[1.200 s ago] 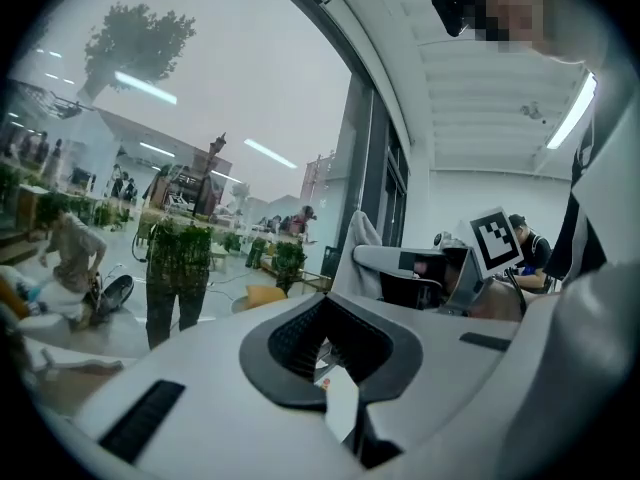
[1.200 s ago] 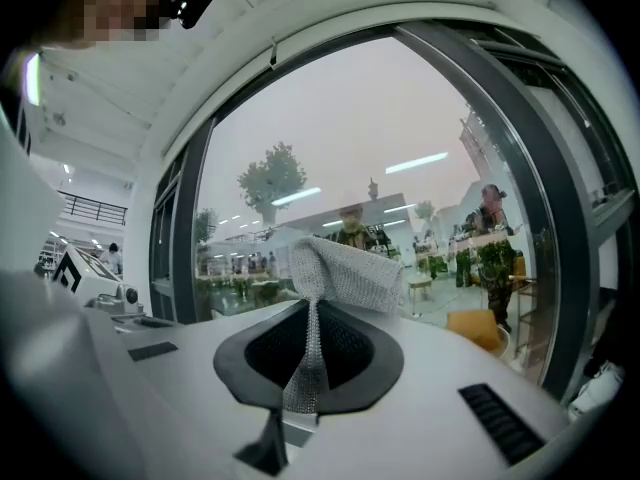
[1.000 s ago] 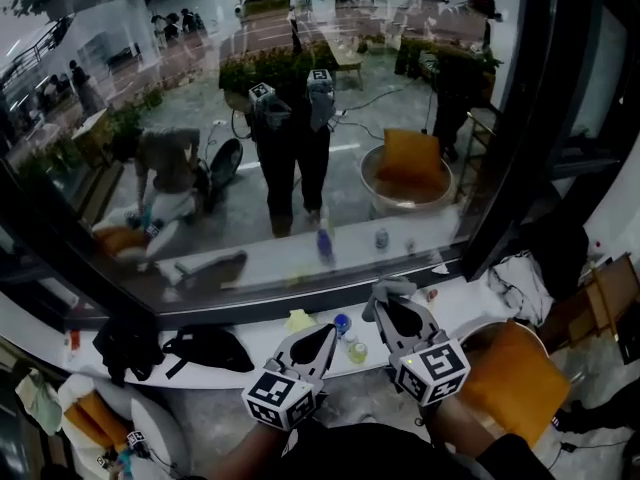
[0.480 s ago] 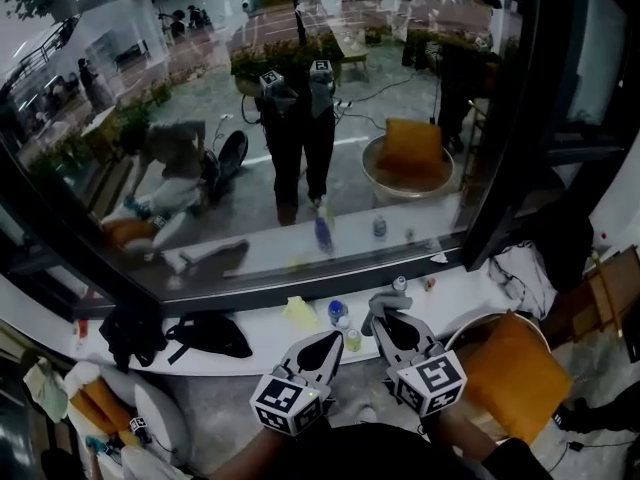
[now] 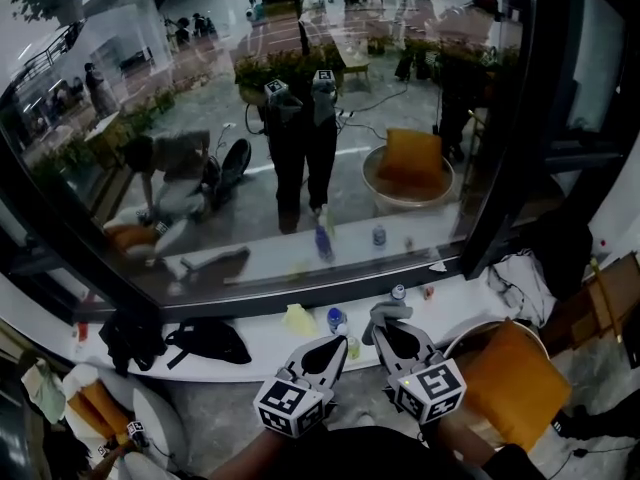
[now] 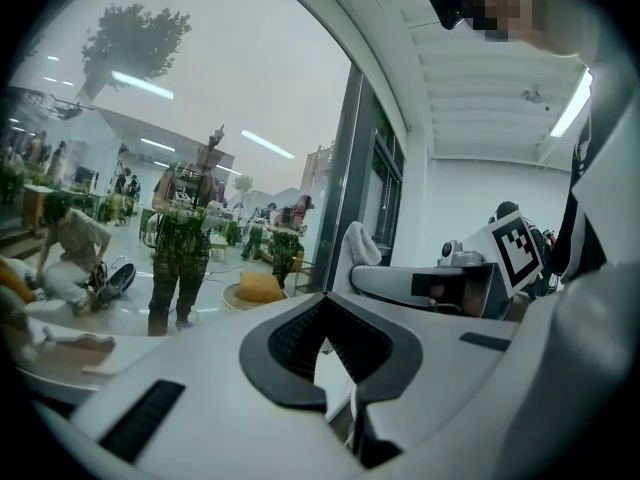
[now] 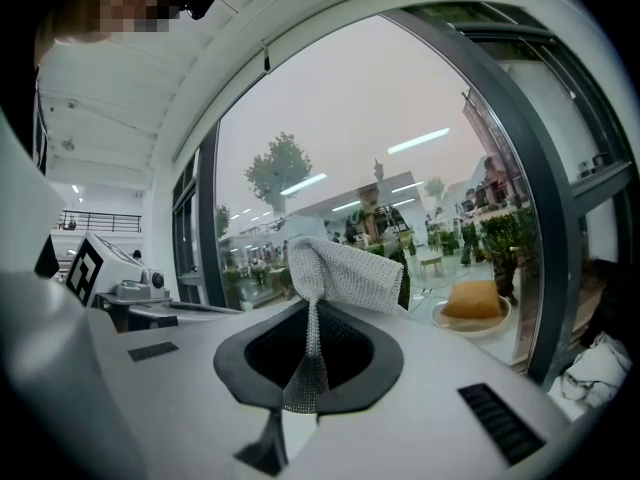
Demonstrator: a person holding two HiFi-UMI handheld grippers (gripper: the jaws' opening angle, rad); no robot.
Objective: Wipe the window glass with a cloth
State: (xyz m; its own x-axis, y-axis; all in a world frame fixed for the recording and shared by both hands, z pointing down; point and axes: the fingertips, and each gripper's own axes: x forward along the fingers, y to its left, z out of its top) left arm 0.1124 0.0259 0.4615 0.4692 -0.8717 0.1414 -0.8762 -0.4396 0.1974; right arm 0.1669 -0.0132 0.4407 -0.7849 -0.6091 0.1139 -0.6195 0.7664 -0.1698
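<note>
Cloth in right gripper

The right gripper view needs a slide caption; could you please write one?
The right gripper, shut on a grey mesh cloth, points toward the window glass.

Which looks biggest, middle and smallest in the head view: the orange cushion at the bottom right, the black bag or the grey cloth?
1. orange cushion
2. black bag
3. grey cloth
The cushion may sit nearer the camera than the others, so its true size is unsure.
</note>
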